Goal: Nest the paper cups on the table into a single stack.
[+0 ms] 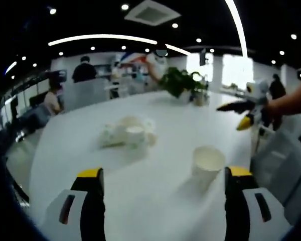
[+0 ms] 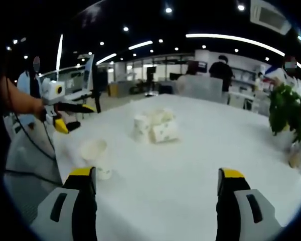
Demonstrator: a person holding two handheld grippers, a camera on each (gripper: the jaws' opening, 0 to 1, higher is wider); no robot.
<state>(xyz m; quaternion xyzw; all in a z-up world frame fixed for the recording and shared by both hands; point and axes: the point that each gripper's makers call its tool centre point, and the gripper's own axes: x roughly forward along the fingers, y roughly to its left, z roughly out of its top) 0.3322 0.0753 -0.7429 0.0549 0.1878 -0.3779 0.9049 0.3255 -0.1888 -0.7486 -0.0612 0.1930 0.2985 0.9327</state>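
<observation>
A single white paper cup (image 1: 208, 163) stands upright on the white table (image 1: 155, 201), just ahead of my left gripper's right jaw. Farther back is a cluster of paper cups (image 1: 129, 133), some lying on their sides. My left gripper (image 1: 164, 173) is open with nothing between its jaws. In the right gripper view the single cup (image 2: 95, 156) stands close to the left jaw, and the cluster of cups (image 2: 155, 125) sits mid-table. My right gripper (image 2: 156, 173) is open and holds nothing. Each gripper shows at the edge of the other's view, held above the table's side: right gripper (image 1: 237, 115), left gripper (image 2: 76, 116).
A potted plant (image 1: 183, 83) stands at the table's far end and appears as a plant (image 2: 288, 113) at the right of the right gripper view. Several people stand or sit in the office behind. The table edge (image 2: 50, 165) runs near the single cup.
</observation>
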